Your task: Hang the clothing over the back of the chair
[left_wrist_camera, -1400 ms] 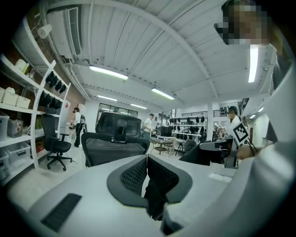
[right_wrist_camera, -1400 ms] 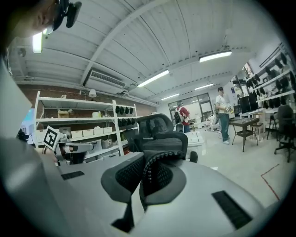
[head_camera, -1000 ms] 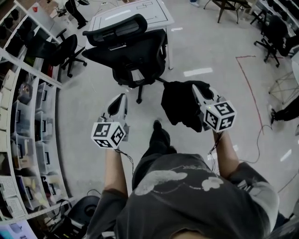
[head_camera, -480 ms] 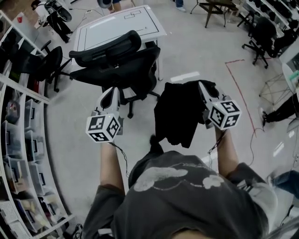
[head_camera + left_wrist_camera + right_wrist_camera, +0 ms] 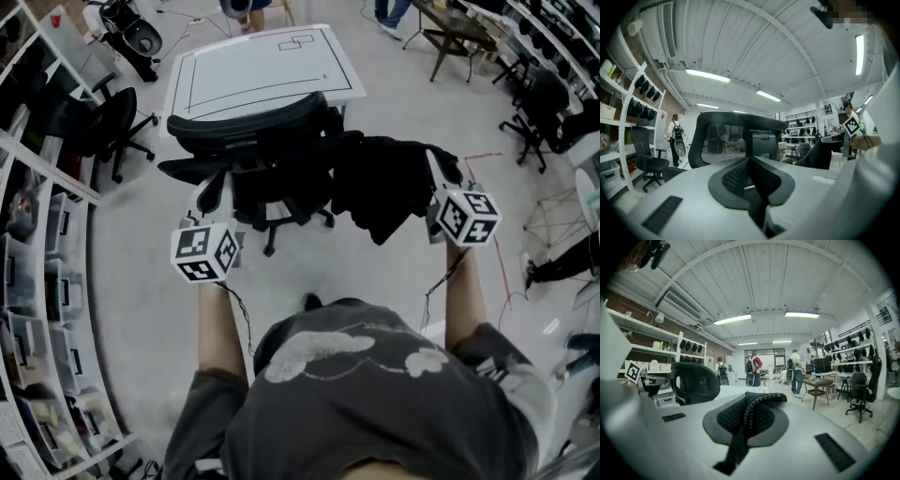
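In the head view a black office chair stands just ahead of me, its curved backrest (image 5: 248, 122) nearest the grippers. My right gripper (image 5: 436, 173) is shut on a black piece of clothing (image 5: 384, 187), which hangs in a bunch to the right of the backrest and touches its right end. The right gripper view shows a fold of the cloth (image 5: 761, 399) pinched between the closed jaws, with the chair (image 5: 693, 383) off to the left. My left gripper (image 5: 214, 192) is shut with nothing in it, level, right behind the mesh backrest (image 5: 731, 140).
A white table (image 5: 262, 70) stands just beyond the chair. Shelving with bins (image 5: 47, 234) runs down the left, with another black chair (image 5: 112, 122) beside it. More chairs (image 5: 539, 112) and a wooden table (image 5: 459, 33) stand at the right. People stand far off.
Both grippers have moved forward to the chair. The clothing has been carried up with the right gripper and now hangs against the right end of the backrest.
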The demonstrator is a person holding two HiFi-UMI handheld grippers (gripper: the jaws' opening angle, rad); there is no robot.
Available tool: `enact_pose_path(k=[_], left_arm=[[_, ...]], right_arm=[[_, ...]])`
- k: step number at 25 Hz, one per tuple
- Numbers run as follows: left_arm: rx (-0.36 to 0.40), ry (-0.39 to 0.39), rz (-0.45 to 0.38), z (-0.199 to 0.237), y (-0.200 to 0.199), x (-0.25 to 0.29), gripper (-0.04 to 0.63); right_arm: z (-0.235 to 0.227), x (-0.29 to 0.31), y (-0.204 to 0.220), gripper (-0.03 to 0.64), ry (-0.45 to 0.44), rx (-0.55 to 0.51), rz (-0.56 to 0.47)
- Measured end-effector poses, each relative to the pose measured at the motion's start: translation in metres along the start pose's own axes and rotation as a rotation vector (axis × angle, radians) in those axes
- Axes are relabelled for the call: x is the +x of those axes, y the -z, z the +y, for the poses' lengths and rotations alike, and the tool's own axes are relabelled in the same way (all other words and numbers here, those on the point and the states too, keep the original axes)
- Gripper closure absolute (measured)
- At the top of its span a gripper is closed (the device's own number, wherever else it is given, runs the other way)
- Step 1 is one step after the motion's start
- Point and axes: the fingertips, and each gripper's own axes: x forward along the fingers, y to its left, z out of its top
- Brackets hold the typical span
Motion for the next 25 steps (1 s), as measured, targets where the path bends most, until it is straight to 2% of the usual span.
enact_pose_path(k=[5,9,16,25], left_arm=[[-0.012,-0.056,0.01,0.041,0.0,0.007,0.591],[-0.031,-0.089,0.01,0.063,0.0,0.013,0.591],[-0.039,-0.17,0.041,0.099,0.005,0.032,0.591],[-0.051,-0.288,0.044,0.137,-0.011,0.047,0.591]], right_arm=[[-0.023,0.045,-0.031,0.623,0.037,-0.048,-0.024],[-0.02,0.082,-0.047,0.623,0.007,-0.111,-0.01],[0.004,0.154,-0.062,0.623,-0.096,-0.146,-0.004],[0.06,0.236,-0.106,0.623,-0.296,-0.191,-0.034]])
